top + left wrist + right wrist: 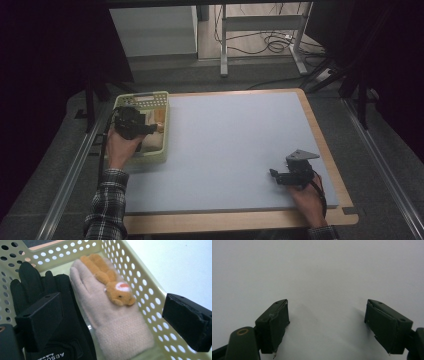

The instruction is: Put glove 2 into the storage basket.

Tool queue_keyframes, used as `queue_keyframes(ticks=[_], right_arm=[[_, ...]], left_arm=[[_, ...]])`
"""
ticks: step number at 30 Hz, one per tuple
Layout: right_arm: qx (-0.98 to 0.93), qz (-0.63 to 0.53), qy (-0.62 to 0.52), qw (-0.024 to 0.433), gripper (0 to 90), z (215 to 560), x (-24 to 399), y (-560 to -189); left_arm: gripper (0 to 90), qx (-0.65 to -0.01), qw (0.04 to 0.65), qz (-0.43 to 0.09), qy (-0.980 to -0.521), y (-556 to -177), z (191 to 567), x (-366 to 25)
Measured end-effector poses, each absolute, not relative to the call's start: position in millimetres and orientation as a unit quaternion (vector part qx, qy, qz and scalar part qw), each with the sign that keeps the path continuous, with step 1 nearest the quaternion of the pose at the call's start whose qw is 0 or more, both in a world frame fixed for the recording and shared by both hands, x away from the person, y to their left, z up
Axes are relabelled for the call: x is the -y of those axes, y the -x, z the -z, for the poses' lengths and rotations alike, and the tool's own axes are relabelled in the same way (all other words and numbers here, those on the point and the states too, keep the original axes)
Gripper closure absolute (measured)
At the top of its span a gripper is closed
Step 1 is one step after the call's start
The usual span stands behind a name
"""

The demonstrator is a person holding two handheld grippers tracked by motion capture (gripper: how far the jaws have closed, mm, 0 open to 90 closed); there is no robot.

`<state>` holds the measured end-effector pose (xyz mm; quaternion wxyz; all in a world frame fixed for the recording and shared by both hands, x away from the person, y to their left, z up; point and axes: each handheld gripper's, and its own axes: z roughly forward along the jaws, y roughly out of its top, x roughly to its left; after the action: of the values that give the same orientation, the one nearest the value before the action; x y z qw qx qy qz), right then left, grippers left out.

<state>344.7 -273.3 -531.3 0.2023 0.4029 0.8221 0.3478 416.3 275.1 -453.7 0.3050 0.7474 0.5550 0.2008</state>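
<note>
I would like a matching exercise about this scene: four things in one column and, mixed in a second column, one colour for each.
Things:
1. basket
2. plush toy
3. left-lying glove
4. middle glove

Colours:
A. black
B. pale beige-pink
C. pale yellow-green with holes
D. orange-brown

Pairs: 1-C, 2-D, 3-A, 4-B

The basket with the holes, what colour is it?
Pale yellow-green basket, clearest in the left gripper view.
</note>
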Motion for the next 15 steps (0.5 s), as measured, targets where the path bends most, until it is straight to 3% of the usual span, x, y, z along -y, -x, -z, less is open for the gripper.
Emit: queue_keyframes(ticks=[15], right_arm=[[-0.822,-0.348,-0.403,0.203,19.0,531,273,-345]], left_arm=[[0.5,-0.531,0.345,-0.200,-0.748,-387,441,-275]])
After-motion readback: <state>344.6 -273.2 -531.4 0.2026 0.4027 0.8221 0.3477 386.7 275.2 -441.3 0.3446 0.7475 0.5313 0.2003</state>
